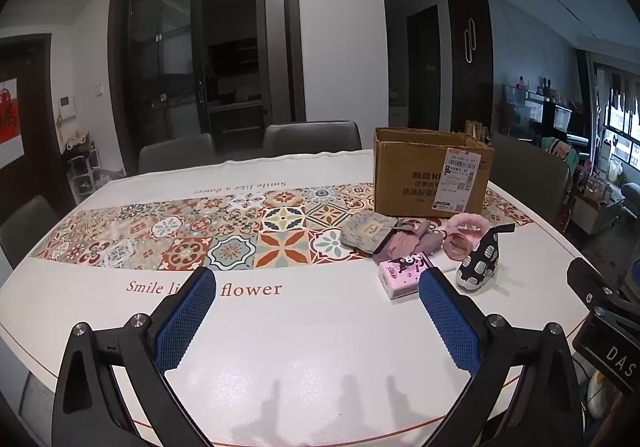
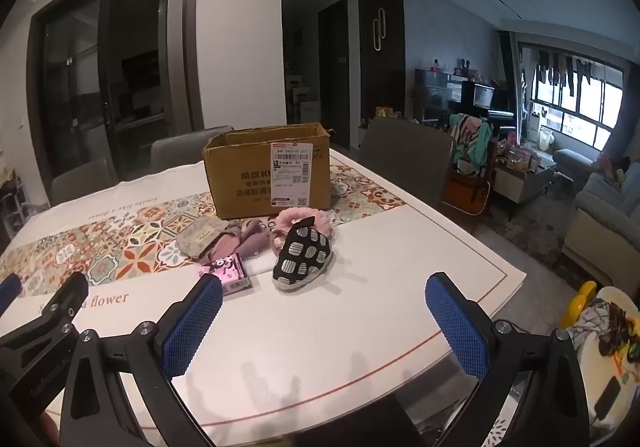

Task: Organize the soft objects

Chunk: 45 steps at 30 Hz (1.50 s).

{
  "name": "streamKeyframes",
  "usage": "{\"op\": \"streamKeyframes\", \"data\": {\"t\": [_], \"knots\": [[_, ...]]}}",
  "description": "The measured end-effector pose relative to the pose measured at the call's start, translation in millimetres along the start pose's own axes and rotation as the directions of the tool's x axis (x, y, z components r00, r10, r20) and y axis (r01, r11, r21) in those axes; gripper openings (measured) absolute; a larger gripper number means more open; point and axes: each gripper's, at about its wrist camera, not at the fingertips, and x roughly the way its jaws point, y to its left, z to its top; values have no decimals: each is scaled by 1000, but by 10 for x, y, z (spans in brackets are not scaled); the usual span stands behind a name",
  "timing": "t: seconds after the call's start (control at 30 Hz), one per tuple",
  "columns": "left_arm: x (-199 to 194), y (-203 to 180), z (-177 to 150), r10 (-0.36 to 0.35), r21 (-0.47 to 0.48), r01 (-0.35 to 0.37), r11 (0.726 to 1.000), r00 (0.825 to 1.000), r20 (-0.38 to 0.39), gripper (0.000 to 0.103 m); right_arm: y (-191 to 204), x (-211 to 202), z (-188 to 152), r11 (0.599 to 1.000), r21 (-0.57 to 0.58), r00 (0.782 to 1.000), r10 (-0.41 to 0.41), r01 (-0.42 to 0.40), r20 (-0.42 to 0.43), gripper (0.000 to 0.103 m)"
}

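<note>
Both my jaws stand wide apart with nothing between them: my left gripper and my right gripper hover over the bare white near side of the desk, and the soft things lie ahead of me in one small cluster. Nearest is the pink tissue pack, flat on the desk just beyond my right gripper's left finger; I judge it light and squashy, with a film wrap that may slide, so I would pinch it across its short sides. Just beside it to the right sits the black spotted baby shoe, toe toward me; it looks light with a limp fabric upper and a firmer sole, so the heel or the sole edge should give the surest hold. Behind the shoe and touching it is a fluffy pink shoe, whose fur would compress, so I would close on its rim. To the left lie bunched pink and mauve cloths and a grey pouch, floppy things best taken at a thick fold. Farthest stands the open cardboard box, probably where they go.
</note>
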Motion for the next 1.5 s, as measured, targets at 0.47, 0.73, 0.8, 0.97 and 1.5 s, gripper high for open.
{"op": "streamKeyframes", "data": {"t": [0.47, 0.73, 0.8, 0.97, 1.5], "knots": [[12, -24, -20, -27, 6, 27, 1000, 1000, 8, 103, -9, 7, 5, 1000, 6, 1000, 0, 0, 10, 103], [8, -25, -25, -30, 6, 30, 1000, 1000, 6, 103, -6, 5, 1, 1000, 10, 1000, 2, -2, 11, 103], [7, -26, -24, -29, 6, 29, 1000, 1000, 6, 103, -5, 2, -2, 1000, 11, 1000, 2, -2, 10, 103], [7, -23, -21, -31, 6, 31, 1000, 1000, 5, 103, -18, 10, -8, 1000, 11, 1000, 1, -1, 11, 103], [7, -31, -28, -31, 5, 30, 1000, 1000, 4, 103, -27, -2, -13, 1000, 12, 1000, 4, -4, 8, 103]]}}
